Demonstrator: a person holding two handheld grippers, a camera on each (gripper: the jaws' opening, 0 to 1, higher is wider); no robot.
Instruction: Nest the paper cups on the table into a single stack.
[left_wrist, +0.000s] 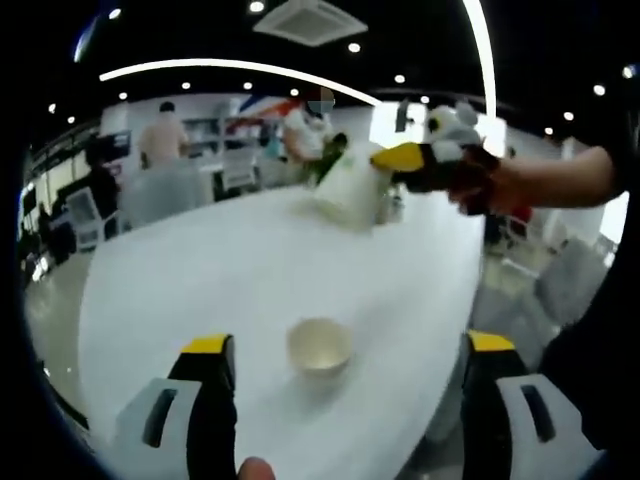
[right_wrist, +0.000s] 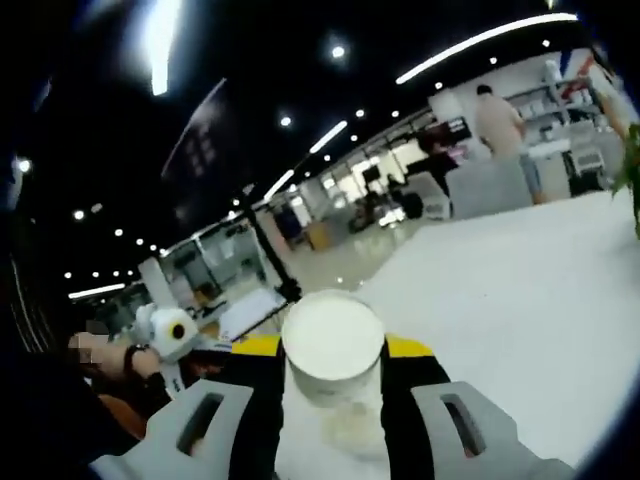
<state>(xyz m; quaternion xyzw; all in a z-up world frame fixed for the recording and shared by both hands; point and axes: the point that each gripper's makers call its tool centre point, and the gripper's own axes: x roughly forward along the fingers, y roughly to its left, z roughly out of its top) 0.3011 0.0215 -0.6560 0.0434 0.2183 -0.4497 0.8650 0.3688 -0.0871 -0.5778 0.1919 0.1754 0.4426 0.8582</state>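
I am working over the table, a long white top with people and chairs in the room beyond its far edge.

Right gripper: I am pinching a cup between its jaws, base toward the camera, so I judge it is lying sideways or tipped in the grip. In the left gripper view the same gripper is carrying that cup in the air over the far end of the table, mouth roughly down and tilted.

Left gripper: its jaws are standing spread, holding nothing. A second cup is sitting upright, mouth up, on the table near the near edge, between the jaw tips but touching neither.

Step in hand, as I judge it: bringing the held cup over to the standing one to nest them.

How I am planning to do it well:
- Turning the held cup base down, since nesting needs the base entering the open mouth.
- Lining its axis up over the standing cup's mouth before lowering; a tilted entry would catch the rim.
- Closing the left jaws lightly on the standing cup as a brace, because an empty paper cup will likely slide or tip.
- Keeping the right pinch gentle; the wall looks easy to crush.
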